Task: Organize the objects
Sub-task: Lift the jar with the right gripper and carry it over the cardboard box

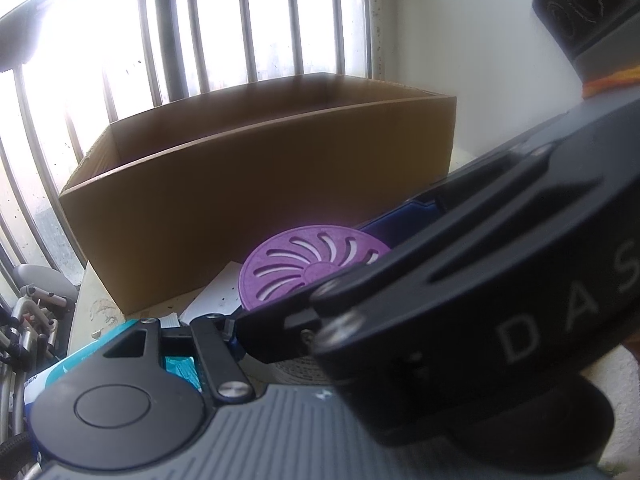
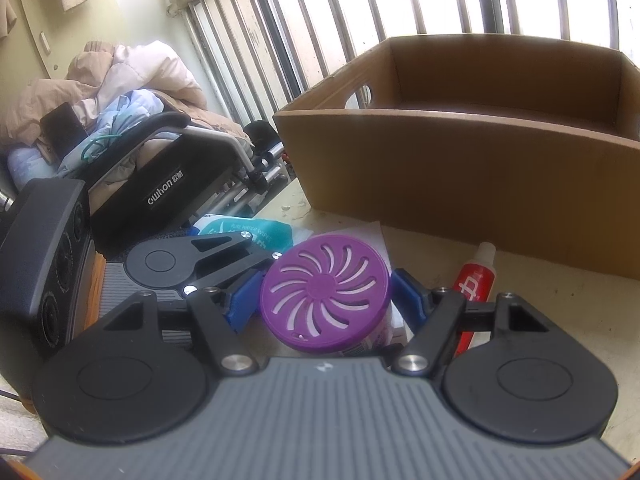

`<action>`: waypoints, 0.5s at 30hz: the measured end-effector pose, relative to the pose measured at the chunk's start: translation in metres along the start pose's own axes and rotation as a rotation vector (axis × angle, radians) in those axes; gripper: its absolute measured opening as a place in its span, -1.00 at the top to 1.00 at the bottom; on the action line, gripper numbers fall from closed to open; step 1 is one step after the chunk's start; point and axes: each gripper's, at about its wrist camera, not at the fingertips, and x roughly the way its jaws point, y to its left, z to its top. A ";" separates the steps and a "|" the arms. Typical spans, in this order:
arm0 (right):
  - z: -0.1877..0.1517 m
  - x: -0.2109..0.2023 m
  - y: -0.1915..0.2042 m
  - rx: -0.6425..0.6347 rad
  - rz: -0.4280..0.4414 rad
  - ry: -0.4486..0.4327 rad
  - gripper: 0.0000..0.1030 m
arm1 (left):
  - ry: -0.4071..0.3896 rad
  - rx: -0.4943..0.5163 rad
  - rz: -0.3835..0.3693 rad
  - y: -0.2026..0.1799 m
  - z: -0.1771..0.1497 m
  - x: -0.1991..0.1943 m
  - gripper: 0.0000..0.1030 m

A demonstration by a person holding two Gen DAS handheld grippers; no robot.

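Note:
A round container with a purple slotted lid (image 2: 325, 285) stands on the table between the blue pads (image 2: 408, 294) of my right gripper (image 2: 326, 300). The jaws are spread around it and the pads sit at its sides; whether they press it I cannot tell. In the left wrist view the same lid (image 1: 308, 264) shows behind the right gripper's black body (image 1: 460, 300), which crosses in front. My left gripper (image 2: 224, 264) lies just left of the lid; its fingertips are hidden. An open cardboard box (image 2: 480, 168) stands behind; it also shows in the left wrist view (image 1: 248, 200).
A red tube with a white cap (image 2: 474, 288) lies right of the container. A teal wipes pack (image 2: 248, 232) and white paper (image 1: 216, 296) lie to the left. A folded wheelchair (image 2: 168, 184) and bedding stand off the table's left edge. Window bars (image 1: 248, 24) run behind the box.

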 end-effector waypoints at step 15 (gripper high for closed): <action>0.000 -0.002 0.000 0.010 0.004 -0.002 -0.36 | -0.003 -0.010 0.000 0.002 0.003 0.005 -0.29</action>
